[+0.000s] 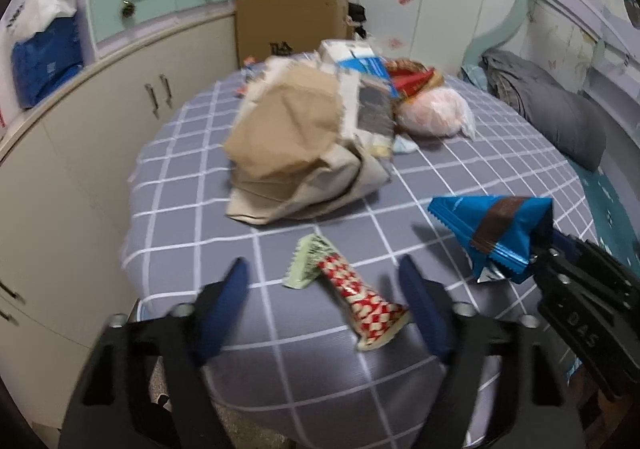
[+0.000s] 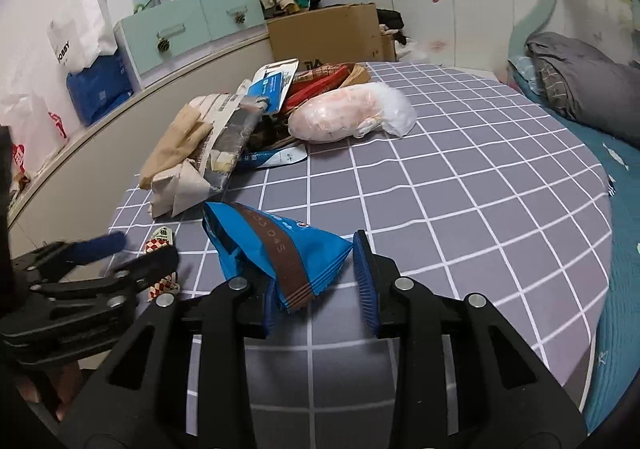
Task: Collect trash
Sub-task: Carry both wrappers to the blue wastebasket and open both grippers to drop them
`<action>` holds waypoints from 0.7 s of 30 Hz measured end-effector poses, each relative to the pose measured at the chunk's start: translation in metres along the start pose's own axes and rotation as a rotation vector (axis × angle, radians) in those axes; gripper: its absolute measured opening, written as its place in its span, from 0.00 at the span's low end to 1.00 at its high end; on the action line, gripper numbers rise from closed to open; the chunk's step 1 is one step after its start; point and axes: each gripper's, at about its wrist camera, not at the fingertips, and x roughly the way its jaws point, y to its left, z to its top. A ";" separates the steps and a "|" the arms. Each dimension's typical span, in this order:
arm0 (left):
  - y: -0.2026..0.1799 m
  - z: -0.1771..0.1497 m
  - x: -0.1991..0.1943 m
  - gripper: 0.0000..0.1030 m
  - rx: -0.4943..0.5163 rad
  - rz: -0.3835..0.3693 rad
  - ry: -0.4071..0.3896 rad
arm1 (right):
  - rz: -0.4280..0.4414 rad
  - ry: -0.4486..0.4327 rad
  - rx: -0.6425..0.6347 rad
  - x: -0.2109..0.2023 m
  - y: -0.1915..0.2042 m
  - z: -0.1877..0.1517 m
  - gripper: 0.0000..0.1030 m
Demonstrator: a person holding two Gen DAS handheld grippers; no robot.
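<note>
A red-and-white checked wrapper with a green end [image 1: 352,285] lies on the grey checked tablecloth [image 1: 460,177], between the fingers of my left gripper [image 1: 324,301], which is open around it. My right gripper [image 2: 316,277] holds a blue snack bag with a brown band [image 2: 276,253]; the bag lies between its fingers, which stand somewhat apart. The bag also shows in the left wrist view [image 1: 492,233], raised above the cloth. A pile of trash [image 1: 304,137] with brown paper, cartons and a pink plastic bag [image 2: 344,117] sits further back.
A cardboard box [image 1: 288,25] stands behind the table. Cream cabinets [image 1: 80,153] run along the left with mint drawers [image 2: 192,25] and bags on top. A bed with a grey pillow [image 1: 560,117] is on the right.
</note>
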 end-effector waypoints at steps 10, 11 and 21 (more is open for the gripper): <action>0.035 -0.015 -0.018 0.14 -0.055 -0.106 -0.035 | 0.044 -0.032 -0.037 -0.014 0.041 -0.002 0.31; 0.043 -0.017 -0.021 0.14 -0.074 -0.115 -0.042 | 0.054 -0.032 -0.047 -0.014 0.050 -0.002 0.31; 0.179 -0.072 -0.053 0.14 -0.278 0.029 -0.092 | 0.216 0.013 -0.227 0.006 0.181 -0.020 0.31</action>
